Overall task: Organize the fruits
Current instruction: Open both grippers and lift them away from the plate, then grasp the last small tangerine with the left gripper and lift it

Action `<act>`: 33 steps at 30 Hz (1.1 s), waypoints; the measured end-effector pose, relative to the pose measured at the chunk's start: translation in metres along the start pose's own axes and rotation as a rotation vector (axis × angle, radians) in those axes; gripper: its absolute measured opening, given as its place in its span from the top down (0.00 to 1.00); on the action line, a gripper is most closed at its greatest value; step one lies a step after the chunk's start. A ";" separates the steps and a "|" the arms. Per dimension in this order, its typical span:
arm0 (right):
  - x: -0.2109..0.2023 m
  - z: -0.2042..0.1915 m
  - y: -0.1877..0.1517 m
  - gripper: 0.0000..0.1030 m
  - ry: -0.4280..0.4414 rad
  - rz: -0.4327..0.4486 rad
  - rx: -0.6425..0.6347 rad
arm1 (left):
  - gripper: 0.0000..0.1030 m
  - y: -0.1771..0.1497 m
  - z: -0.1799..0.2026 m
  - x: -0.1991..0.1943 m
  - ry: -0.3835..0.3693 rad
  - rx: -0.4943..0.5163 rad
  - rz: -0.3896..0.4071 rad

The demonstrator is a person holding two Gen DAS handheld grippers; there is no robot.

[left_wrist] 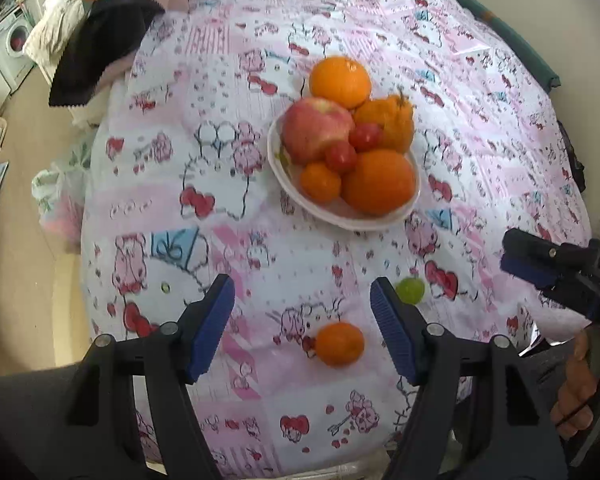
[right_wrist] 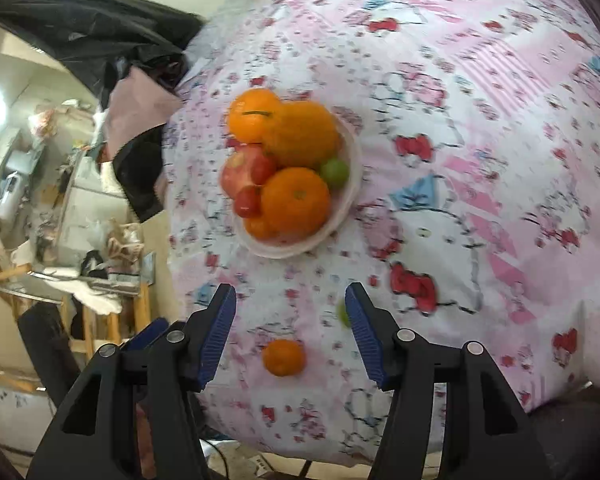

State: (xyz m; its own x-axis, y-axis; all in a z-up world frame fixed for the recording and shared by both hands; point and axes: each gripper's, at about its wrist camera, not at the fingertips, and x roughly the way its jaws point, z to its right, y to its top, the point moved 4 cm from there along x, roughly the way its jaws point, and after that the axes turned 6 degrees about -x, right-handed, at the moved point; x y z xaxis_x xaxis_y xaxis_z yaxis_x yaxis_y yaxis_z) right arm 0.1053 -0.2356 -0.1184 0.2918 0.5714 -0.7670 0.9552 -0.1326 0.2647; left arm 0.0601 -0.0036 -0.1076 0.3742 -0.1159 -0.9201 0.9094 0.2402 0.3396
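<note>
Left tool [left_wrist: 302,326] open, blue pads apart, nothing between them. Just ahead of it, on the pink patterned cloth [left_wrist: 204,184] of the surface, one small orange [left_wrist: 339,344], loose, touching neither pad. Beside the right pad [left_wrist: 392,332] of this tool, a small green fruit [left_wrist: 411,290], partly hidden behind the pad. Further ahead, well apart from the tool, a white bowl [left_wrist: 364,222] heaped with oranges, a red apple [left_wrist: 316,128] and two small red fruits. Right tool [right_wrist: 290,328] also open and empty, pointing down at the same small orange [right_wrist: 284,357], green fruit [right_wrist: 343,314] at its right pad. Beyond, the bowl [right_wrist: 350,184] with one more green fruit [right_wrist: 335,173] inside, at the rim.
</note>
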 end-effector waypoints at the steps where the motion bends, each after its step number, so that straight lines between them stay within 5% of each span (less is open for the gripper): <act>1: 0.000 0.004 0.000 0.42 -0.007 -0.001 0.007 | 0.35 -0.003 0.000 0.003 0.009 0.003 -0.010; 14: 0.011 0.031 -0.002 0.42 -0.091 -0.046 0.044 | 0.35 -0.053 0.037 0.075 0.067 0.157 -0.250; 18: 0.018 0.029 -0.004 0.42 -0.102 -0.066 0.025 | 0.48 -0.061 0.048 0.086 0.105 0.228 -0.269; 24: 0.033 0.024 -0.005 0.42 -0.119 -0.103 0.002 | 0.62 -0.065 0.051 0.087 0.110 0.250 -0.277; 33: 0.047 0.015 -0.005 0.42 -0.135 -0.134 -0.033 | 0.63 -0.042 0.043 0.049 0.084 0.167 -0.150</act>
State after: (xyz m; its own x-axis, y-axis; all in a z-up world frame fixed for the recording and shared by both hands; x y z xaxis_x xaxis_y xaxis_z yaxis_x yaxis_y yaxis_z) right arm 0.1148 -0.2204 -0.1650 0.1680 0.4681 -0.8676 0.9845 -0.0349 0.1718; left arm 0.0476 -0.0610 -0.1583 0.2228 -0.0556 -0.9733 0.9736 0.0629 0.2193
